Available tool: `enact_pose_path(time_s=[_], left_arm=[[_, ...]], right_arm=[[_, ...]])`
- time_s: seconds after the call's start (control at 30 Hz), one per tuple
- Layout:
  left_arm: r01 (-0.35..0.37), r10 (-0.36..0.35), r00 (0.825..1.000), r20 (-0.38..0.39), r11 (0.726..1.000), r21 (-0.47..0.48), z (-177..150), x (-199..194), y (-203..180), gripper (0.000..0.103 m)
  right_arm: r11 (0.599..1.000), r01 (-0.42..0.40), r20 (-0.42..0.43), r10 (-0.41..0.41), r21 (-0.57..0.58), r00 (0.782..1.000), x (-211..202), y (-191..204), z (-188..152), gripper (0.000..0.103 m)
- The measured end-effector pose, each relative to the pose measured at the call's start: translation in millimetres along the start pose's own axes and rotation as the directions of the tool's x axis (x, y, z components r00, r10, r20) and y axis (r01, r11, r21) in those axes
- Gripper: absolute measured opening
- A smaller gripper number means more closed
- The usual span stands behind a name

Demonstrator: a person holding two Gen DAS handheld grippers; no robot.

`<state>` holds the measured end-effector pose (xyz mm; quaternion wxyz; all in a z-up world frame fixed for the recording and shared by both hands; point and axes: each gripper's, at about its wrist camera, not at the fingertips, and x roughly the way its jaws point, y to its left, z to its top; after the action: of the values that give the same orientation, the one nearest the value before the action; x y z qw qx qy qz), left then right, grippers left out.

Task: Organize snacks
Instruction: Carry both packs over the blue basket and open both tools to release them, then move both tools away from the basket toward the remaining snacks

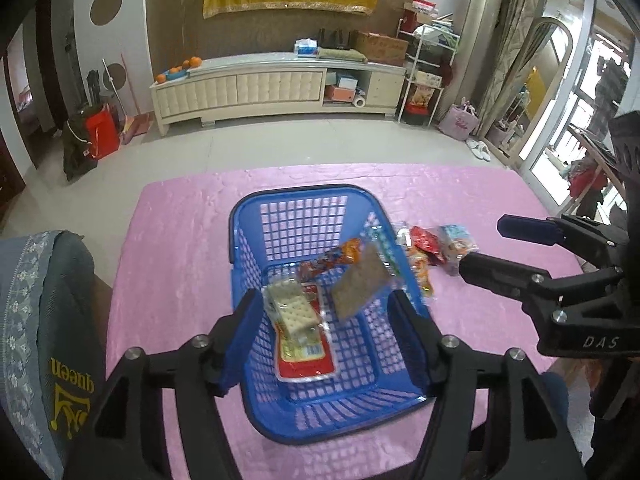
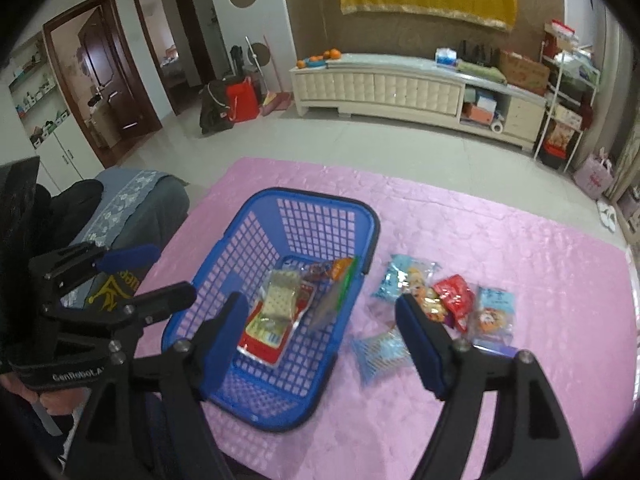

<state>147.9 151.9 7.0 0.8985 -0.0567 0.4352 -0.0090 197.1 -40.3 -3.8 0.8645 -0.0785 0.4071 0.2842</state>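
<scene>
A blue plastic basket (image 1: 280, 208) (image 2: 224, 256) stands on the pink tablecloth. In it lie a cracker pack (image 1: 290, 312) (image 2: 280, 300) on a red packet (image 1: 306, 368) (image 2: 260, 350) and an orange snack (image 1: 336, 258). A brown cracker pack (image 1: 358, 286) (image 2: 330, 306) is blurred in mid-air above the basket, free of both grippers. My left gripper (image 1: 326, 338) (image 2: 156, 276) is open over the basket. My right gripper (image 2: 320, 340) (image 1: 484, 246) is open and empty beside the basket's right wall. Several snack packs (image 2: 454, 304) (image 1: 430, 246) lie to the right of the basket.
A light blue striped pack (image 2: 380, 354) lies nearest me, right of the basket. A chair back with a grey-blue cover (image 1: 36, 320) (image 2: 132, 204) stands at the table's left edge. A cream TV cabinet (image 1: 276, 88) stands across the floor.
</scene>
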Motion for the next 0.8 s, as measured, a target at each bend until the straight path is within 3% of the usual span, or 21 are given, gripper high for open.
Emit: enact_pose_path(time_s=[0.33,0.8], left_arm=[[0.022,-0.024,0.999,0.029,0.998,0.066,-14,-28,-59,0.072],[0.097,-0.096,0.995,-0.016,0.993,0.073,-9,-3,-135,0.072]], right_arm=[[0.998,0.042,0.037,-0.043,0.041,0.998,-47,-28,-29,0.079],[0.991,0.056,0.056,-0.063,0.118,0.996,-75,-105,-72,0.079]])
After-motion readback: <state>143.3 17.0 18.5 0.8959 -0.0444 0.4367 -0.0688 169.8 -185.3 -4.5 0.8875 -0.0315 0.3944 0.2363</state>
